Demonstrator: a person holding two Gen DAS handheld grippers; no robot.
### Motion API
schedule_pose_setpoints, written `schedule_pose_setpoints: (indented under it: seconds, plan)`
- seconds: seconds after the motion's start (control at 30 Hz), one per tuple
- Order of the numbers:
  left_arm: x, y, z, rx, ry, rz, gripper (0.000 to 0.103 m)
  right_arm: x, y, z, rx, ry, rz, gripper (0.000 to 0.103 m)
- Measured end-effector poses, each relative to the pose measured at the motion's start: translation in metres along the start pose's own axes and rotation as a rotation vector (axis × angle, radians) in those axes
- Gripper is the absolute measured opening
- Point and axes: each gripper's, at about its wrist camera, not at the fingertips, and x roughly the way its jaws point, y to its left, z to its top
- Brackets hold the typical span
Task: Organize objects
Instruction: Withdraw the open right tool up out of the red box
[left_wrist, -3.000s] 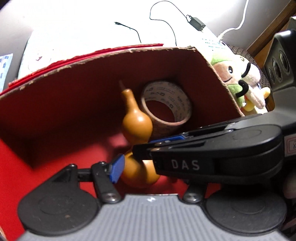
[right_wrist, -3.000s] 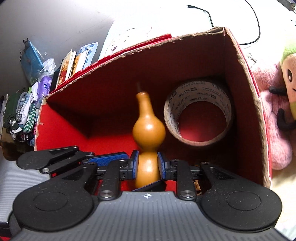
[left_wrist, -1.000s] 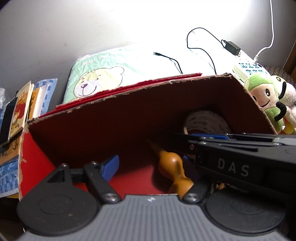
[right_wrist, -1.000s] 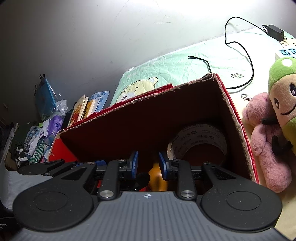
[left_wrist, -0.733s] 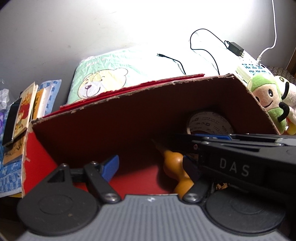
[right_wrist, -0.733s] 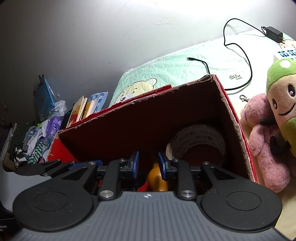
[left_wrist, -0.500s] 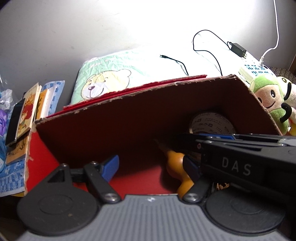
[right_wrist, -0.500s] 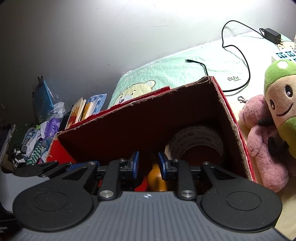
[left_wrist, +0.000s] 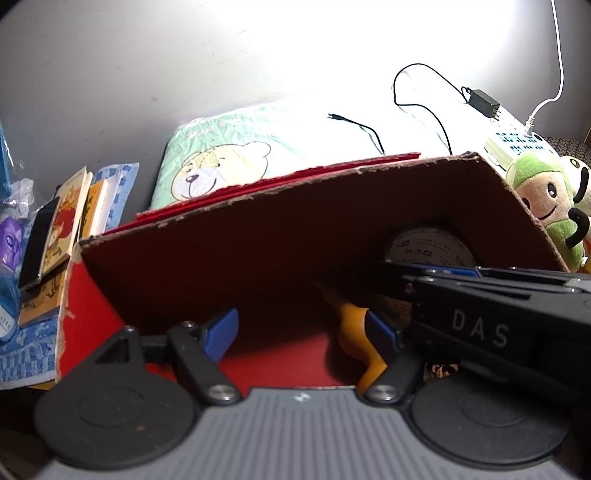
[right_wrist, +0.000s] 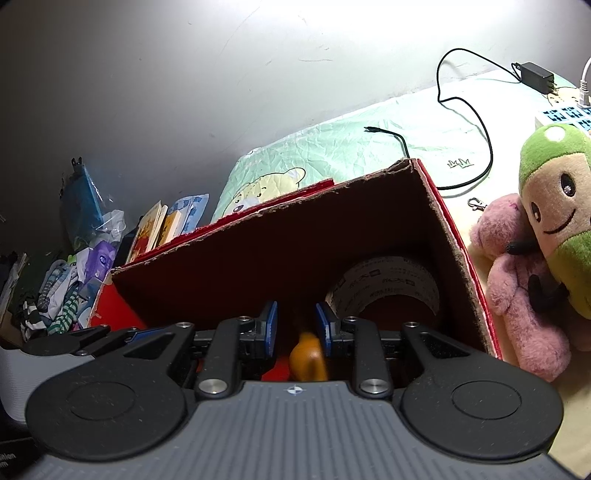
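White letters "DAS" on the black right gripper (left_wrist: 476, 328), small print on the tape roll (right_wrist: 384, 284) unreadable

plain grey wall (right_wrist: 221, 92), brightly lit above bedding (right_wrist: 369, 147).

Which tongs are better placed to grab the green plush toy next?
Probably the right tongs: the green plush toy sits just outside the box on their side, and their jaws look free of the gourd.

Each tool (right_wrist: 295, 325) is black with blue pads (left_wrist: 221, 332), silver screws, ribbed grey base, "DAS" lettering.
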Motion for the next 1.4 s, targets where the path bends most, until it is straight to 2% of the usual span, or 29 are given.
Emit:
schedule_pose_setpoints:
  seconds: [0.8, 1.17, 1.4]
  plan:
    - [0.003, -0.001, 0.001, -0.008, 0.012, 0.030, 0.078, 0.001, -0.002, 0.001, -0.014, 0.001, 0.037, 0.027]
    - [0.000, -0.003, 0.000, -0.014, 0.007, 0.067, 0.078, 0.003, -0.002, 0.002, -0.010, 0.022, 0.049, 0.028]
    - [-0.009, -0.005, 0.000, -0.019, -0.008, 0.106, 0.085, -0.002, 0.000, 0.000, -0.008, 0.006, 0.034, 0.028]
